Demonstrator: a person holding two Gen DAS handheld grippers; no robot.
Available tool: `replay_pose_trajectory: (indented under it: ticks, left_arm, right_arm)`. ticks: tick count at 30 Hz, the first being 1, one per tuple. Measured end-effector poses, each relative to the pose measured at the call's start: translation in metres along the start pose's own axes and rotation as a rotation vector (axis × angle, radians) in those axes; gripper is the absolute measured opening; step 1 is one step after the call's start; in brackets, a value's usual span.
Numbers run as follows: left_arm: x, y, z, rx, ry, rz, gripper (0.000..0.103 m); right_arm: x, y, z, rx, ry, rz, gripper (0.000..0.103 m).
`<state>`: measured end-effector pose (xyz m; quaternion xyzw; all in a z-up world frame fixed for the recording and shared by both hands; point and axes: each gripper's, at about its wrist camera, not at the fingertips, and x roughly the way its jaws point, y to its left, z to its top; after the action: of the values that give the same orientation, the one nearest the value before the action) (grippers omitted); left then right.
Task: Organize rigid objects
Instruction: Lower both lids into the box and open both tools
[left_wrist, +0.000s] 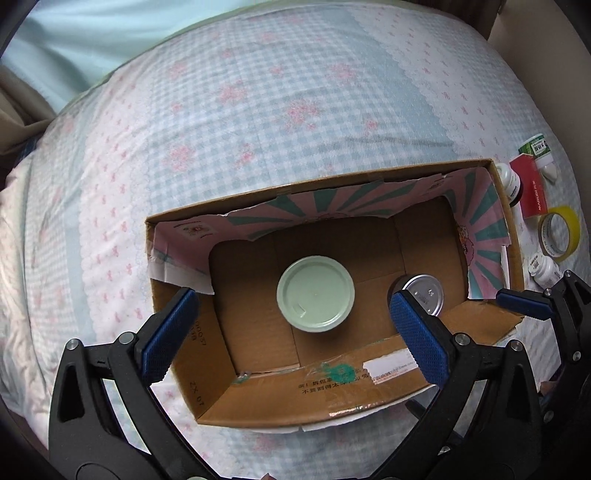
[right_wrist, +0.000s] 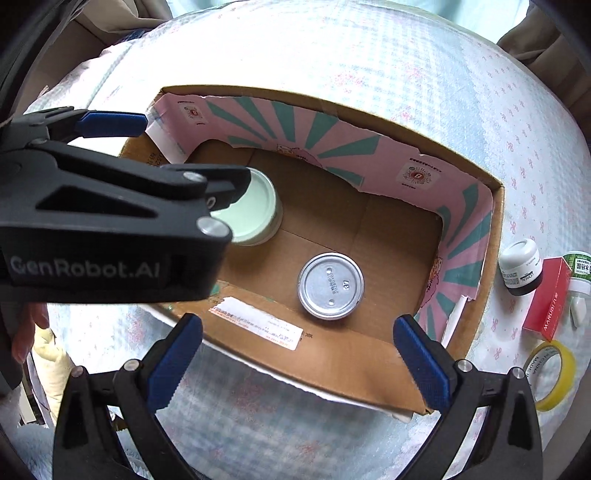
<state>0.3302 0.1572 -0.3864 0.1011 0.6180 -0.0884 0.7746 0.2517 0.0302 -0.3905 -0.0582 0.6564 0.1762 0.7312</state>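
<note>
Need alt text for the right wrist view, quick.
An open cardboard box on a bedspread holds a silver can and a pale green lidded jar. The open, empty right gripper hovers above; the left gripper partly hides the jar.

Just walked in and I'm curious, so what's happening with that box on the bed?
A person holds two claws above a cardboard box, both open and empty: left claw, right claw. A pale green jar and a silver can stand inside. The bottles, red carton and yellow tape wait outside.
</note>
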Motion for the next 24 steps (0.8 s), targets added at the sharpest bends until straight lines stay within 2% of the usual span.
replay_pose_trajectory:
  ticks: [5,12,16,24]
  left_arm:
    - [-0.035,0.004,-0.011,-0.009,-0.054,0.012,0.103]
    - [-0.096,0.007,-0.036,-0.039,-0.149,0.007,0.103]
    - [-0.133,0.008,-0.049,-0.061,-0.207,-0.002,0.103]
    - [-0.208,-0.012,-0.069,-0.035,-0.315,-0.011,0.103]
  right_arm:
    - [-0.040,0.002,-0.018,0.010,-0.055,-0.025,0.103]
    - [-0.084,0.014,-0.021,0.055,-0.151,-0.082,0.103]
    - [-0.107,0.019,-0.023,0.107,-0.195,-0.097,0.103]
    - [-0.173,0.008,-0.060,0.256,-0.287,-0.147,0.103]
